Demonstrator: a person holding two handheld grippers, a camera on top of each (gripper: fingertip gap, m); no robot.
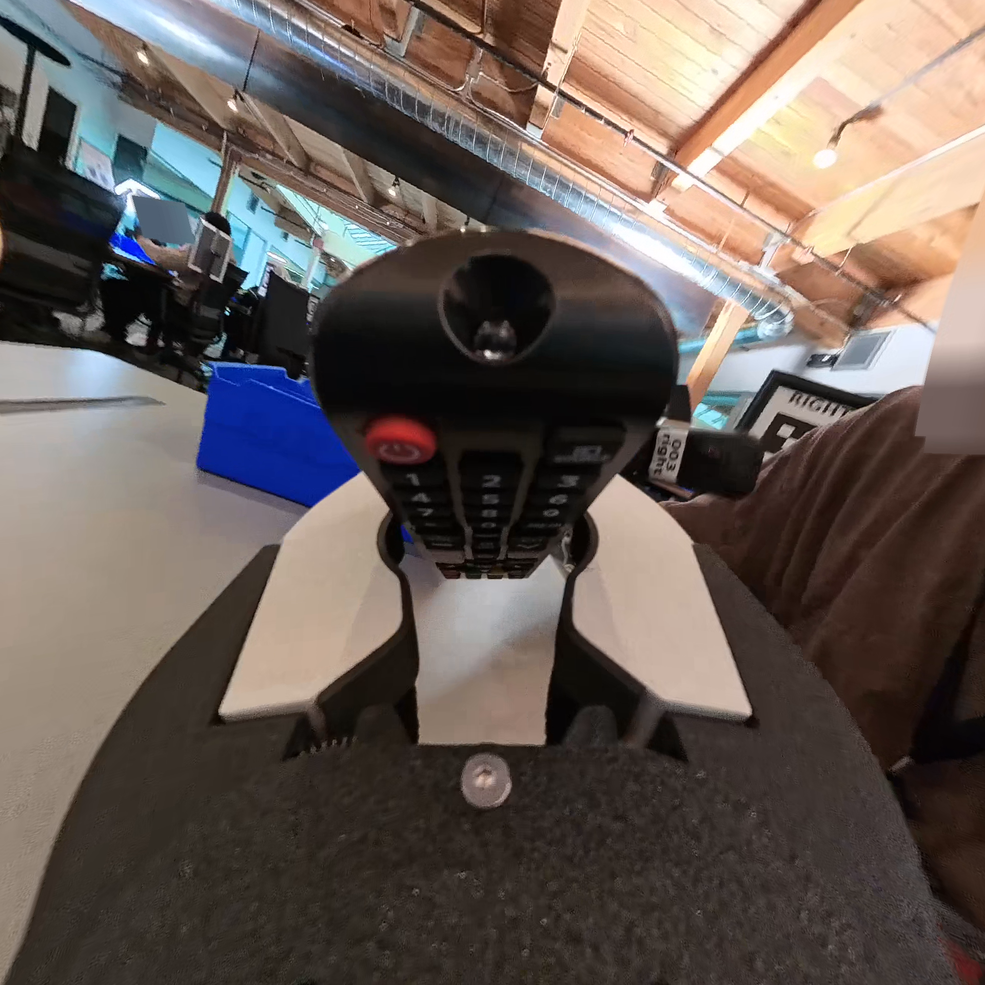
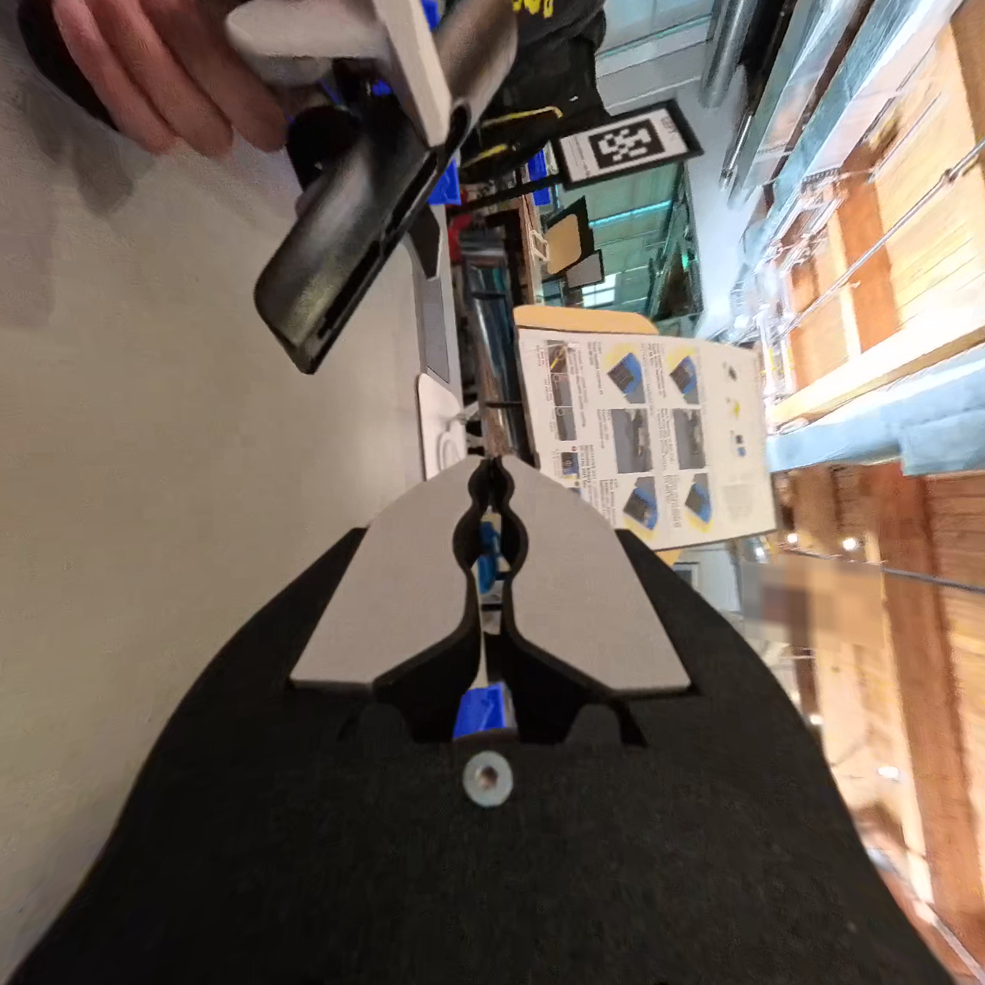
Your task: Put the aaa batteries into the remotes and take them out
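Note:
My left gripper [image 1: 486,525] is shut on a black remote [image 1: 493,373] and holds it above the white table [image 1: 106,533]. The remote's button side faces up, its red power button [image 1: 400,438] is near the top, and its front end points away from me. In the right wrist view the same remote [image 2: 341,240] shows from its back and side, held by the left gripper's white fingers [image 2: 410,69] with a hand [image 2: 149,80] behind them. My right gripper [image 2: 493,471] is shut, tips touching, with nothing visible between them. I see no batteries.
A blue bin [image 1: 261,426] stands on the table behind the remote. The right gripper's body [image 1: 709,458] and a brown sleeve [image 1: 853,559] are on the right. A white pad [image 2: 437,426], a printed poster board [image 2: 639,437] and a framed marker tag [image 2: 629,144] lie beyond the table edge. Left tips to right tips: about 10 cm.

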